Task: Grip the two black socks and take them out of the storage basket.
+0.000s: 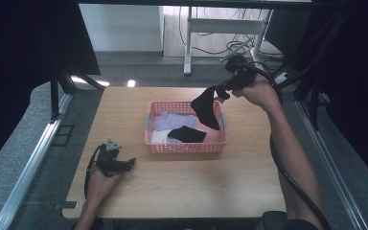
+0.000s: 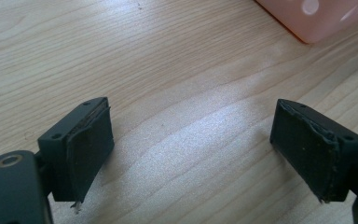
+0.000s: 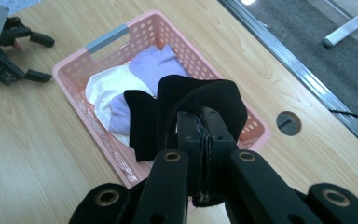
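the right hand-held gripper pinches a black sock hanging above the pink basket; best lift until its toe clears the rim. the left hand-held gripper rests wide open on the desk.

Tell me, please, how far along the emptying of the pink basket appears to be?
Early. No garment lies on the table yet. The right gripper is shut on a black sock, held above the basket. Purple, white and another black piece remain inside. The left gripper rests open.
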A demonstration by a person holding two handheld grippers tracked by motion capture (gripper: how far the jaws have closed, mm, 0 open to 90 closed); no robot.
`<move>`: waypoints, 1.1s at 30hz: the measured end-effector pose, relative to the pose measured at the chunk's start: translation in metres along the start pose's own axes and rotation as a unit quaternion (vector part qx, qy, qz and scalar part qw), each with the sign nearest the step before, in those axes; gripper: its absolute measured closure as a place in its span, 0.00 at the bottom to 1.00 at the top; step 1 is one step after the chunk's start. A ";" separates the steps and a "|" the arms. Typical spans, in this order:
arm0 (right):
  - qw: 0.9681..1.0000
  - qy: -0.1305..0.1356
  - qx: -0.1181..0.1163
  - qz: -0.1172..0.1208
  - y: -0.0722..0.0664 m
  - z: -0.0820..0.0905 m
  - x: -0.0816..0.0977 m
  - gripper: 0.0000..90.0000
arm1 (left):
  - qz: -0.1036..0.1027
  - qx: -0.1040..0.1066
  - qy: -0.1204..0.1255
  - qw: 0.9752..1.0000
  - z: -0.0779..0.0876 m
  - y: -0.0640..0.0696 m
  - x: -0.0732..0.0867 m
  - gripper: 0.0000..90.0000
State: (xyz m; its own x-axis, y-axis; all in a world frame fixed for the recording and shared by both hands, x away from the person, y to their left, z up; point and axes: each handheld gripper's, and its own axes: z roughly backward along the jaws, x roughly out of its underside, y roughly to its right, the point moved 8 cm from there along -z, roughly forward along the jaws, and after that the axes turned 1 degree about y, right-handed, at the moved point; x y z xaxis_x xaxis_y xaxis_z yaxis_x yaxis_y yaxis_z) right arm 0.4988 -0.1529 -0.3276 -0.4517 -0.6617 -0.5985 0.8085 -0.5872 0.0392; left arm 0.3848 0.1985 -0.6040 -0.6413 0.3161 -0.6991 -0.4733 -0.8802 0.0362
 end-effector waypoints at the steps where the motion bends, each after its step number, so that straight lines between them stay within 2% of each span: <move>1: 1.000 0.002 0.002 -0.003 0.001 0.003 0.000 0.98 | 0.000 0.000 0.000 1.000 0.000 0.000 0.000 0.14; 10: 0.999 0.019 0.016 -0.026 0.016 0.030 0.005 0.98 | 0.000 0.000 0.000 1.000 0.000 0.000 0.000 0.14; 11: 0.999 0.024 0.021 -0.031 0.021 0.037 0.008 0.98 | 0.000 0.000 0.000 1.000 0.000 0.000 0.000 0.14; 18: 0.998 0.030 0.036 -0.046 0.033 0.056 0.019 0.98 | 0.000 0.000 0.000 1.000 0.000 0.000 0.000 0.14; 19: 0.997 0.031 0.044 -0.051 0.038 0.062 0.024 0.98 | -0.001 0.000 0.000 1.000 0.000 0.000 0.000 0.14; 26: 0.995 0.033 0.061 -0.074 0.053 0.077 0.044 0.98 | -0.001 0.000 -0.001 1.000 0.000 0.000 0.000 0.14; 33: 0.993 0.030 0.073 -0.093 0.065 0.085 0.066 0.98 | -0.001 -0.001 0.000 1.000 0.000 0.000 0.000 0.14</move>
State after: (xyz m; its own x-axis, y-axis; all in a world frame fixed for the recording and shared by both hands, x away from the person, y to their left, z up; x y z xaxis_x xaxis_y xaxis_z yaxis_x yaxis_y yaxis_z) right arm 0.4895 -0.2739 -0.2968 -0.5619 -0.5090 -0.6521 0.6477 -0.7611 0.0359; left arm 0.3848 0.1984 -0.6040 -0.6412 0.3175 -0.6986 -0.4735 -0.8801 0.0346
